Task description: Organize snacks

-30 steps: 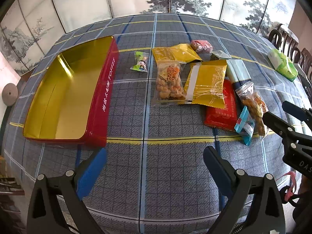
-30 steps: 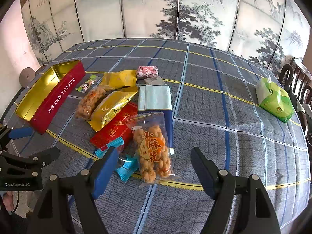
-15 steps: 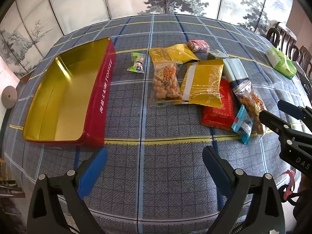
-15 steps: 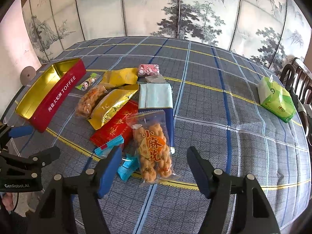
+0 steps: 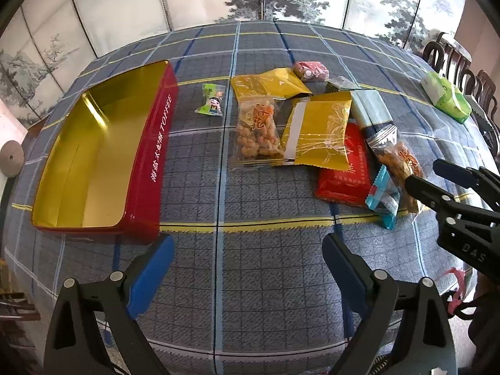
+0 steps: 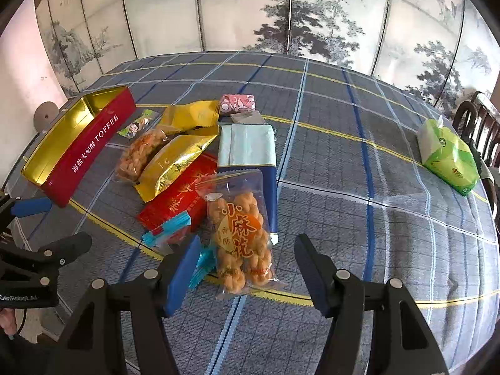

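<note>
An open red toffee tin [image 5: 93, 159] with a gold inside stands empty at the left; it also shows in the right wrist view [image 6: 78, 143]. Several snack packs lie in a loose pile to its right: a clear bag of twisted dough sticks [image 6: 240, 234], a red pack [image 6: 181, 197], gold bags [image 5: 318, 132], a clear bag of fried snacks [image 5: 256, 131], a small teal pack [image 5: 382, 197], a pale blue pack [image 6: 247, 147]. My right gripper [image 6: 247, 268] is open, its jaws on either side of the near end of the dough-stick bag. My left gripper [image 5: 247, 265] is open and empty over bare cloth.
A small green candy [image 5: 211, 103] lies between tin and pile. A pink wrapped pack [image 5: 311, 70] sits behind the pile. A green tissue pack [image 6: 447, 156] lies at the far right by dark chairs [image 5: 468, 72]. A painted folding screen stands behind the plaid-clothed table [image 5: 250, 187].
My right gripper has moved forward toward the dough-stick bag, which now lies between its jaws. My left gripper has barely shifted.
</note>
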A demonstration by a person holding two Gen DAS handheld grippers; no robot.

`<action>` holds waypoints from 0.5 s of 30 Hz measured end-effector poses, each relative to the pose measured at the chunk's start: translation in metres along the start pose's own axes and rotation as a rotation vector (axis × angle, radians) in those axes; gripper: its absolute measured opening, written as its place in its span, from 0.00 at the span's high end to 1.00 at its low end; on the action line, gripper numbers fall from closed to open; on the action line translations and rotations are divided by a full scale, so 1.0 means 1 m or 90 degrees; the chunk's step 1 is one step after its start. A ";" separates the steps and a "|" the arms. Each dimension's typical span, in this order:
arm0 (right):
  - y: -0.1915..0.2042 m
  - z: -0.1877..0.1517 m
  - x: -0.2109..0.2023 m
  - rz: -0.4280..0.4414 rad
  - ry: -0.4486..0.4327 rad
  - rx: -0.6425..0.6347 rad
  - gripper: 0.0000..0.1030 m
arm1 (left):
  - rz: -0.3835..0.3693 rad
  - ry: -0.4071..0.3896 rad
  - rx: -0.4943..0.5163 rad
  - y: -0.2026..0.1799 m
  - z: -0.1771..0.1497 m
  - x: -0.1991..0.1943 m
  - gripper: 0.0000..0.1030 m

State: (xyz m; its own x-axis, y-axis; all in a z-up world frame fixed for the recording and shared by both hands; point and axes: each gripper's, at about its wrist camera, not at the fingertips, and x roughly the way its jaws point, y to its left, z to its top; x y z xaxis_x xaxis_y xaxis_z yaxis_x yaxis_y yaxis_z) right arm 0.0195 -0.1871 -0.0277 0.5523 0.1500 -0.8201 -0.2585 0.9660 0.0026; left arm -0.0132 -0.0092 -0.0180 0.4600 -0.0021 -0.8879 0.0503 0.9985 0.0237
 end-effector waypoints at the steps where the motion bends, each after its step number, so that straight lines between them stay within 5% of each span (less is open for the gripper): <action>1: 0.000 0.000 0.002 -0.001 0.003 -0.001 0.39 | 0.000 0.000 0.001 0.000 0.000 0.000 0.10; 15: 0.001 0.007 0.027 0.023 0.031 -0.005 0.55 | -0.005 0.010 0.011 -0.007 0.003 0.006 0.10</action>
State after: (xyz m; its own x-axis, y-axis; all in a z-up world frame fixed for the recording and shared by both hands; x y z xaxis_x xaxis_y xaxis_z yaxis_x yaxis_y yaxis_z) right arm 0.0394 -0.1809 -0.0459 0.5039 0.1739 -0.8460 -0.2841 0.9584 0.0278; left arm -0.0082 -0.0160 -0.0226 0.4454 -0.0083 -0.8953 0.0695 0.9973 0.0253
